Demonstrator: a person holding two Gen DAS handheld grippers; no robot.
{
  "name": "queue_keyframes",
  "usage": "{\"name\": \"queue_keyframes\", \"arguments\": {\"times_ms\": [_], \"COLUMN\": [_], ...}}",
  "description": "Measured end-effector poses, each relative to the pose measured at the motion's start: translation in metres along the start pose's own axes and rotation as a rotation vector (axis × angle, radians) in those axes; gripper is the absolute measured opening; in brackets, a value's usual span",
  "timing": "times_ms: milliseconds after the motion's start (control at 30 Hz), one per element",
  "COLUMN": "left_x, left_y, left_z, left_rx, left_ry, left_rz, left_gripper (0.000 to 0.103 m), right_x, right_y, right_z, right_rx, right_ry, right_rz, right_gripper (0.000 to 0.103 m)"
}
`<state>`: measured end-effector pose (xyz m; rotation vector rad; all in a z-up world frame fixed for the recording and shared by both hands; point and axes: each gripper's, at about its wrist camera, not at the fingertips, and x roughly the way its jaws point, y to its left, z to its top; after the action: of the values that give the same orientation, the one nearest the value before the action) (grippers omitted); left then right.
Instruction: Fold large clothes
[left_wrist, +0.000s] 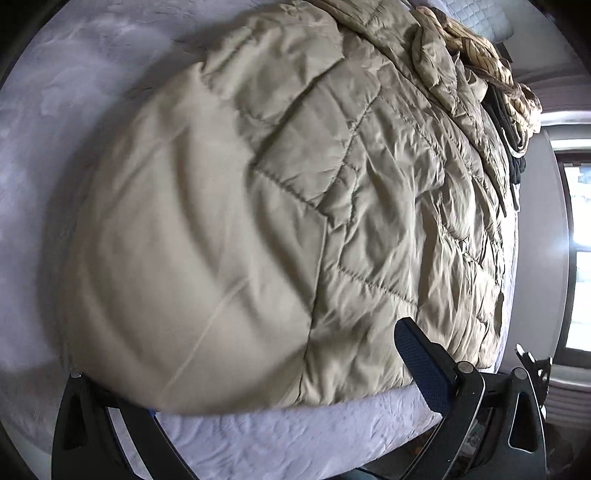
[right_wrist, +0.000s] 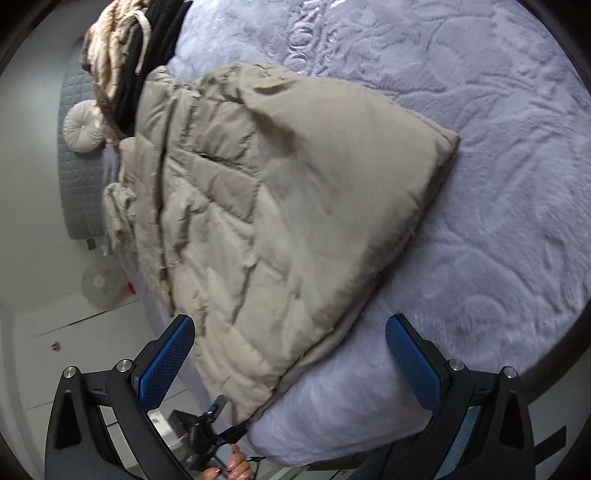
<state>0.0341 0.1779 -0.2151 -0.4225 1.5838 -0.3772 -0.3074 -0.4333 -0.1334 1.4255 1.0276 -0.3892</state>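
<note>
A beige quilted puffer jacket (left_wrist: 280, 206) lies spread on a lavender plush bedspread (left_wrist: 295, 435). In the left wrist view my left gripper (left_wrist: 288, 369) is open wide at the jacket's near hem. Its right blue pad (left_wrist: 424, 362) shows, while the fabric covers the left finger. In the right wrist view the jacket (right_wrist: 280, 206) shows a folded corner toward the right. My right gripper (right_wrist: 293, 354) is open, with the jacket's lower edge between its blue pads (right_wrist: 173, 354) and nothing clamped. The left gripper (right_wrist: 207, 421), with a hand (right_wrist: 236, 465) behind it, appears at the jacket's bottom corner.
A pile of striped beige and black clothes (right_wrist: 125, 55) sits at the jacket's far end. A round white cushion (right_wrist: 83, 127) leans on a grey quilted headboard (right_wrist: 75, 184). The bed edge runs along the left, with white floor (right_wrist: 74, 332) below. A window (left_wrist: 580, 258) is at right.
</note>
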Motion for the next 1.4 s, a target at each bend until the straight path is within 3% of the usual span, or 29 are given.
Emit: {"name": "queue_keyframes", "arguments": {"times_ms": [200,267,333,400,433,500,567,667,767,867,967,1200,1400], "left_x": [0.006,0.003,0.001,-0.003,-0.006,-0.016,-0.028,-0.046,-0.069,-0.101,-0.126,-0.138,-0.106], "left_y": [-0.001,-0.004,-0.003,-0.001,0.0,-0.001,-0.007,-0.019,-0.036,-0.062,-0.084,-0.14,-0.153], "left_z": [0.002,0.003,0.006,0.01,0.012,0.015,0.017,0.021,0.028,0.045,0.07,0.171,0.263], "left_rx": [-0.004,-0.004,-0.017,-0.056,-0.072,-0.089,-0.094,-0.088,-0.07,-0.045,-0.007,0.144,0.163], "left_ry": [0.0,-0.016,-0.012,-0.015,-0.022,-0.043,-0.069,-0.096,-0.141,-0.224,-0.304,-0.385,-0.351], "left_rz": [0.022,0.027,0.019,-0.05,-0.068,-0.098,-0.119,-0.125,-0.129,-0.137,-0.152,-0.119,-0.084], "left_gripper": [0.102,0.083,0.042,0.019,0.019,0.014,0.014,0.014,0.014,0.014,0.014,0.015,0.015], "right_x": [0.019,0.024,0.029,0.031,0.031,0.031,0.033,0.028,0.016,0.0,-0.009,0.007,0.057], "right_y": [0.0,0.003,0.007,0.007,0.004,-0.003,-0.013,-0.01,0.022,0.074,0.128,0.242,0.295], "right_z": [0.016,0.02,0.024,0.027,0.029,0.032,0.034,0.041,0.05,0.069,0.09,0.146,0.194], "right_rx": [0.009,0.003,-0.001,0.014,0.03,0.068,0.114,0.1,-0.006,-0.148,-0.29,-0.503,-0.506], "right_ry": [0.009,0.024,0.05,0.069,0.075,0.093,0.13,0.148,0.18,0.206,0.208,0.153,0.075], "right_rz": [0.031,0.078,0.106,0.117,0.138,0.168,0.172,0.205,0.275,0.328,0.323,0.303,0.23], "right_gripper": [0.103,0.103,0.103,0.102,0.098,0.077,0.012,0.01,0.009,0.009,0.009,0.009,0.009]}}
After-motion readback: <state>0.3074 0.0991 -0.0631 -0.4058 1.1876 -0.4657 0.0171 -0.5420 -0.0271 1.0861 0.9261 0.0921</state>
